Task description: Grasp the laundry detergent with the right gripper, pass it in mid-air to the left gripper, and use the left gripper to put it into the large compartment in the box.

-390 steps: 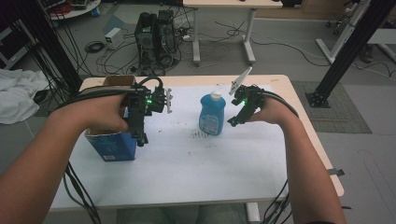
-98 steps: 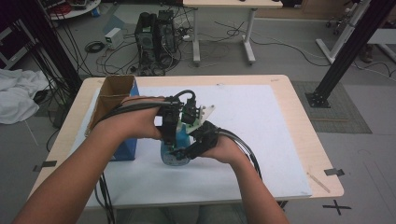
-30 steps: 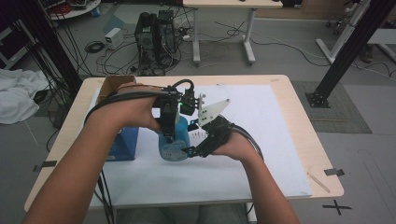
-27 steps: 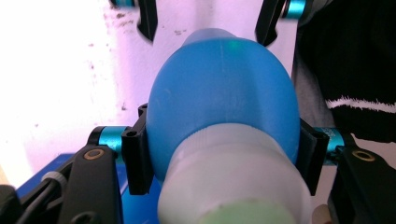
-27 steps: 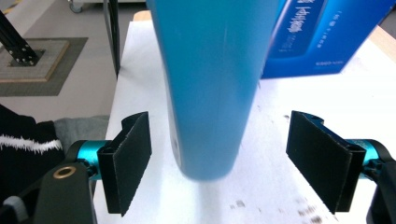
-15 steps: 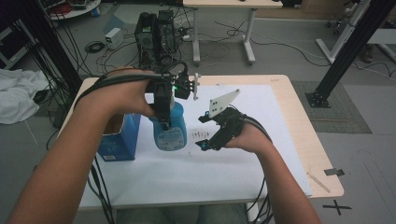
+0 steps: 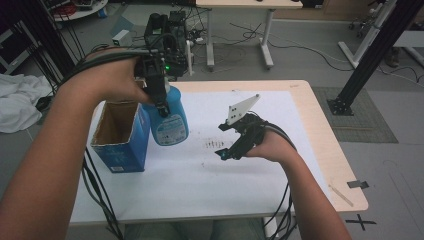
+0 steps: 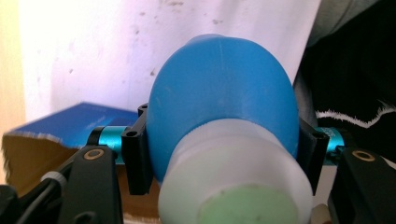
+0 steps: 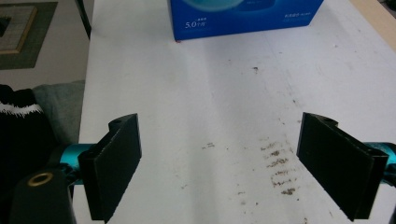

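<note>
Blue cardboard box (image 7: pixel 120 137) stands open at the left part of the desk (image 7: pixel 310 107). Just right of the box, the left gripper (image 7: pixel 159 97) holds the blue bottle (image 7: pixel 169 120) by its neck, lifted above the white sheet, jaws closed on both sides of it. Further right of the box, the right gripper (image 7: pixel 231 142) hovers low over the stained sheet, jaws wide apart and holding nothing.

Left hand-held gripper (image 7: pixel 159 97) raised high, pointing down, jaws clamped tight. Right hand-held gripper (image 7: pixel 231 150) low at centre-right, jaws spread wide, seemingly hovering. Both forearms reach in from bottom edge.
</note>
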`<state>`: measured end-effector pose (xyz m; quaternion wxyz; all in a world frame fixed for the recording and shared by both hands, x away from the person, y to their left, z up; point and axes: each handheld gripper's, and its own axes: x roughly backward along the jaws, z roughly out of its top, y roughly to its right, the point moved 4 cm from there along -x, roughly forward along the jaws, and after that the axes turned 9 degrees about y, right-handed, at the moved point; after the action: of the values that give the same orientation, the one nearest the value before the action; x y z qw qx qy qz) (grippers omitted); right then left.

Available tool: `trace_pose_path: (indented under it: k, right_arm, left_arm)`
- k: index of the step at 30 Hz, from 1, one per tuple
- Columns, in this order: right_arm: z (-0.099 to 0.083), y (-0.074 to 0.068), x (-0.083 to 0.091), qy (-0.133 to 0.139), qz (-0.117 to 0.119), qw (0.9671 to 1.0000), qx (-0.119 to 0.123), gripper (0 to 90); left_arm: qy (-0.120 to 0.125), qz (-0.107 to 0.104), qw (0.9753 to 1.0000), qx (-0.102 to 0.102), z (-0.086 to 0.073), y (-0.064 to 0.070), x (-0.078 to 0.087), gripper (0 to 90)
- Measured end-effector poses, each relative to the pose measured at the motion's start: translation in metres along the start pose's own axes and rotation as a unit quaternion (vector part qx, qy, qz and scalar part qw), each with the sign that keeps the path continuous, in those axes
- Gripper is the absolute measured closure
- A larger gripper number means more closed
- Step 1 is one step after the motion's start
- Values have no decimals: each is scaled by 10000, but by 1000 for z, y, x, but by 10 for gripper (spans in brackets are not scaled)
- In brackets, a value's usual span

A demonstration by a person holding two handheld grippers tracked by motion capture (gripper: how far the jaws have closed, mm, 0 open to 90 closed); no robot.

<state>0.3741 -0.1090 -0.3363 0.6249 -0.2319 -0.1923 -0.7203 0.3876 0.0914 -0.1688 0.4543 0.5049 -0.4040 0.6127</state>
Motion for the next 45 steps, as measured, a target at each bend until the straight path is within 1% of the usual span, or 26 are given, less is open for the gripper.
trace_pose_path:
  k: [1, 3, 8, 12, 13, 14, 16, 17, 20, 24, 26, 28, 29, 30, 31, 33, 34, 35, 37, 38, 39, 40, 41, 42, 44, 45]
  right_arm:
    - [0, 3, -1, 56, -50, 9999, 148, 131]
    - [0, 3, -1, 18, -44, 9999, 121, 131]
    - [0, 1, -2, -13, -14, 10000, 15, 131]
    - [-1, 1, -4, -55, -24, 10000, -3, 131]
    - [-1, 1, -4, -79, -33, 10000, 6, 131]
    - [-1, 2, -4, -55, -29, 10000, 47, 131]
    - [0, 1, -5, -50, -33, 10000, -1, 131]
    - [0, 1, -5, -50, -25, 10000, 32, 131]
    - [0, 1, -6, -43, -15, 10000, 21, 131]
    - [0, 0, -7, -54, -26, 10000, 43, 131]
    - [0, 0, -7, -79, -32, 10000, 40, 131]
    - [0, 0, -7, -48, -28, 10000, 49, 131]
    - [0, 1, -7, -36, -46, 10000, 74, 131]
    - [0, 2, -6, -24, -43, 9999, 97, 131]
    - [-1, 2, -6, -39, -46, 10000, 71, 131]
    - [-1, 3, -5, -46, -64, 9999, 75, 131]
    - [-2, 3, -4, -59, -63, 10000, 36, 131]
    - [-2, 4, -4, -61, -71, 10000, 36, 131]
    - [-2, 5, -2, -140, -87, 9999, 25, 131]
    - [-2, 5, -2, -174, -97, 9998, 46, 131]
    - [-1, 6, -1, -217, -105, 9997, 54, 131]
    - [0, 6, 0, -258, -107, 9996, 99, 131]
    - [1, 7, 2, -309, -128, 9994, 109, 131]
    - [2, 7, 3, -349, -117, 9992, 131, 131]
    - [5, 8, 8, -499, -158, 9985, 158, 131]
    - [6, 8, 9, -559, -184, 9982, 146, 131]
  left_arm:
    - [-6, 13, 10000, 80, -3, -2, 2, 378]
    - [-2, 17, 9995, 313, -9, -6, 6, 378]
    - [83, 34, 9976, 690, -22, -13, 17, 378]
    - [175, 42, 9936, 1115, -35, -19, 25, 378]
    - [172, 36, 9934, 1130, -38, -21, 27, 378]
    - [241, 67, 9915, 1274, -41, -21, 28, 378]
    - [158, 59, 9908, 1341, -46, -24, 31, 377]
    - [212, 82, 9890, 1461, -49, -24, 32, 378]
    - [130, 46, 9872, 1592, -58, -28, 37, 378]
    - [159, 132, 9826, 1848, -68, -32, 40, 378]
    - [125, 189, 9816, 1894, -74, -36, 42, 378]
    - [157, 221, 9793, 2007, -80, -40, 44, 377]
    - [100, 211, 9792, 2017, -84, -43, 45, 378]
    - [142, 265, 9765, 2133, -87, -44, 45, 378]
    - [96, 272, 9770, 2111, -90, -47, 46, 378]
    - [100, 324, 9731, 2280, -96, -50, 46, 378]
    - [76, 328, 9725, 2302, -99, -52, 47, 377]
    - [78, 352, 9707, 2378, -102, -54, 47, 378]
    - [13, 390, 9688, 2446, -108, -58, 48, 377]
    - [41, 421, 9664, 2535, -109, -59, 47, 377]
    - [10, 438, 9658, 2555, -111, -60, 47, 377]
    - [-60, 449, 9664, 2530, -114, -62, 47, 377]
    - [-53, 471, 9640, 2617, -115, -63, 46, 378]
    - [-51, 491, 9633, 2638, -116, -64, 45, 378]
    - [-116, 493, 9640, 2609, -118, -66, 45, 378]
    - [-68, 513, 9618, 2689, -118, -66, 44, 377]
